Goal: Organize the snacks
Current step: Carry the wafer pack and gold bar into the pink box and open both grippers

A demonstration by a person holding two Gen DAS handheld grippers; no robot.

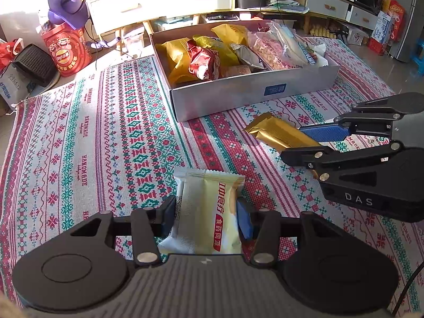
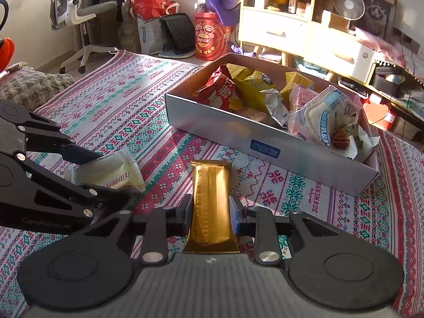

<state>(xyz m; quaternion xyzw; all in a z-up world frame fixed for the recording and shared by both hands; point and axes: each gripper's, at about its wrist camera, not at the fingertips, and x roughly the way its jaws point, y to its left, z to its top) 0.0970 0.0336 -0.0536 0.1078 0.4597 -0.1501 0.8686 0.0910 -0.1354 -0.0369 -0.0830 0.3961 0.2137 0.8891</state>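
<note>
Grey cardboard box (image 1: 238, 98) already holds many snack packets. Left gripper (image 1: 206, 212) clamps pale yellow-white pastry packet (image 1: 209, 198); right gripper (image 2: 210, 212) clamps gold foil bar (image 2: 210, 193). Both unboxed.

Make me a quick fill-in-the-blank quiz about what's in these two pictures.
1. The left gripper is shut on a pale ____ snack packet.
2. The right gripper is shut on a ____ wrapper.
3. The open cardboard box holds ____.
4. The box stands on a patterned ____.

Missing words: yellow; gold; snacks; cloth
</note>
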